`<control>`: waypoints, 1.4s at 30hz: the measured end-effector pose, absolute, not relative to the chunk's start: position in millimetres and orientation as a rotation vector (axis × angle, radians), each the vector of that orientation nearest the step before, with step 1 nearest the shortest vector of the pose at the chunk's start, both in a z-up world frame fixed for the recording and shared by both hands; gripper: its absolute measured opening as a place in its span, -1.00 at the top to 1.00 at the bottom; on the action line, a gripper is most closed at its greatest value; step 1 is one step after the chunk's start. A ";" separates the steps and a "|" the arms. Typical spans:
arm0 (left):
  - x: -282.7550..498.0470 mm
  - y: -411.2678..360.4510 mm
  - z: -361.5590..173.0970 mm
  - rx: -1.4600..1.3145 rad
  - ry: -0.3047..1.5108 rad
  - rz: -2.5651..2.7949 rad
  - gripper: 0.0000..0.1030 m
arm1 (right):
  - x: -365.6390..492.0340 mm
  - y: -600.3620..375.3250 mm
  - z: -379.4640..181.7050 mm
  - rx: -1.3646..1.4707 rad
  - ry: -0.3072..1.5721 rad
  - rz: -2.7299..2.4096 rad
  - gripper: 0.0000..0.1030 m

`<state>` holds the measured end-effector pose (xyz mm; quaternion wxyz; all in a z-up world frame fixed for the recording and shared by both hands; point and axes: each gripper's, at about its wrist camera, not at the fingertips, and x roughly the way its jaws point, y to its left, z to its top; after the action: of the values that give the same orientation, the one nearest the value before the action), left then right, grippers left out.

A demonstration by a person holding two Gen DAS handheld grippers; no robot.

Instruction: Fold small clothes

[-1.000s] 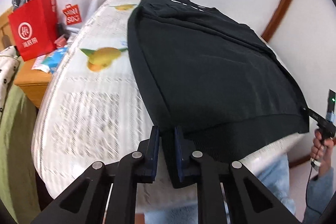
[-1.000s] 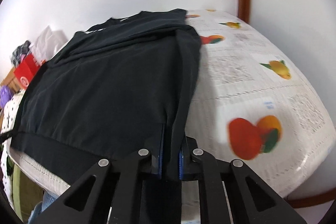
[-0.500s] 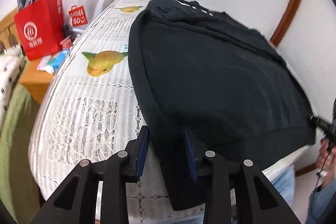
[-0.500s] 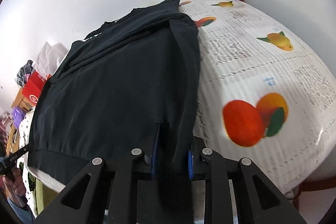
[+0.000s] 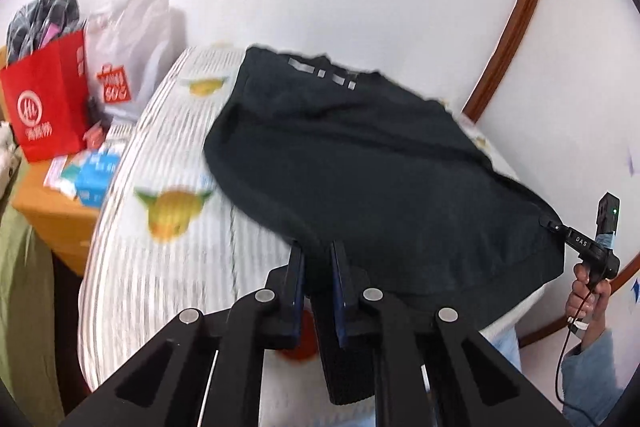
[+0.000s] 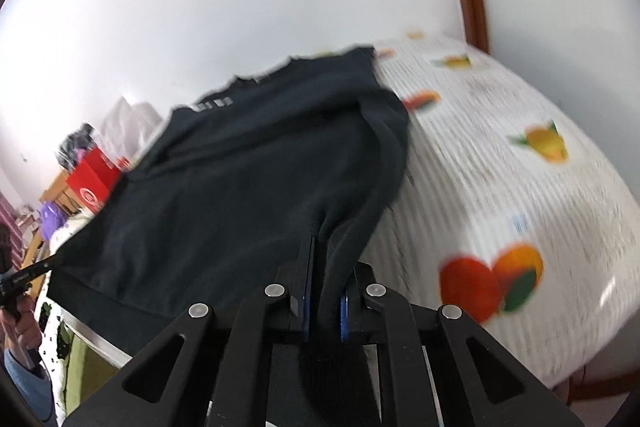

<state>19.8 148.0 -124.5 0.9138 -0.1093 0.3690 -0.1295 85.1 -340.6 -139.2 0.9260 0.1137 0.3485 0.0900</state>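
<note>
We see one black sweatshirt, a plain dark knit with a row of pale printed marks just below its far neck edge. Its near hem, a ribbed band, is raised off our fruit-printed tablecloth, pinched at both near corners, so the body slopes down toward the far end, which rests on the cloth by the wall. In the right wrist view the sweatshirt shows a sleeve folded in along its right side.
</note>
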 end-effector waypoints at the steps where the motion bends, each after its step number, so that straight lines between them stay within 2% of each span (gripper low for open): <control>1: 26.1 147.7 -118.4 -0.221 0.744 -0.263 0.78 | 87.0 -340.4 -133.5 0.234 0.699 0.190 0.82; 11: 107.1 166.4 -80.9 -0.270 0.628 -0.198 0.78 | 158.0 -345.3 -71.6 0.303 0.570 0.194 0.82; 19: 178.0 166.3 -82.1 -0.263 0.622 -0.133 0.78 | 242.1 -329.3 -58.0 0.292 0.558 0.177 0.82; 26: 235.7 158.9 -95.8 -0.226 0.660 -0.086 0.78 | 306.6 -327.6 -77.4 0.289 0.612 0.141 0.82; 35: 284.2 150.5 -136.0 -0.213 0.762 -0.038 0.75 | 366.0 -329.0 -138.7 0.255 0.758 0.056 0.81; 38: 290.2 150.7 -149.2 -0.222 0.805 -0.028 0.70 | 379.7 -329.5 -156.0 0.242 0.815 0.016 0.73; 40: 291.2 150.5 -154.0 -0.222 0.826 -0.032 0.66 | 380.5 -329.5 -158.9 0.223 0.832 0.006 0.45; 42: 288.3 150.3 -154.6 -0.214 0.838 -0.043 0.59 | 375.2 -332.0 -157.3 0.210 0.844 0.002 0.28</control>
<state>288.3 150.3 -154.6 0.9077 -0.1035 0.4061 -0.0210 375.2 -332.0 -157.3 0.9068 0.1017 0.4090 0.0011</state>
